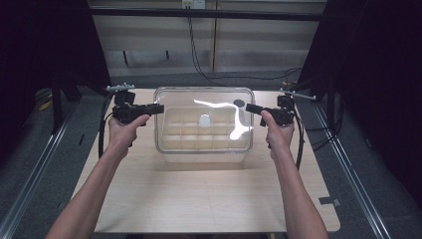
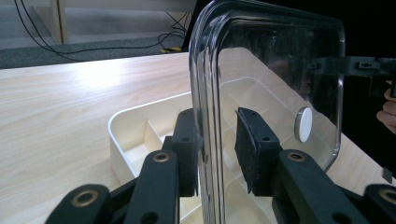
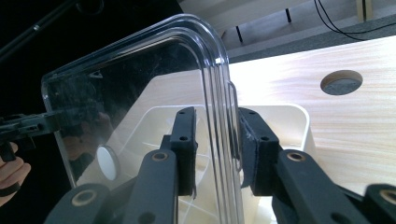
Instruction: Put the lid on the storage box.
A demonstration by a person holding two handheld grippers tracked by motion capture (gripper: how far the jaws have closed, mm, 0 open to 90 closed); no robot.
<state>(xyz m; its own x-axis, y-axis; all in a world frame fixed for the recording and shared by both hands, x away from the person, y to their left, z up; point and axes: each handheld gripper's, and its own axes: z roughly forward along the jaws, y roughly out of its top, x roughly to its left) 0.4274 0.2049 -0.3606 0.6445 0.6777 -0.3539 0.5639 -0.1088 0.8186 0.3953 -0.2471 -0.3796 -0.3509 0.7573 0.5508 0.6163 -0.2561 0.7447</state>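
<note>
No text, label, brand, number or sign can be read anywhere in these views.

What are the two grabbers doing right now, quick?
Left gripper: jaws around the edge of the clear lid; firm grip cannot be told.
Right gripper: jaws around the lid's other edge; likewise unclear.
</note>
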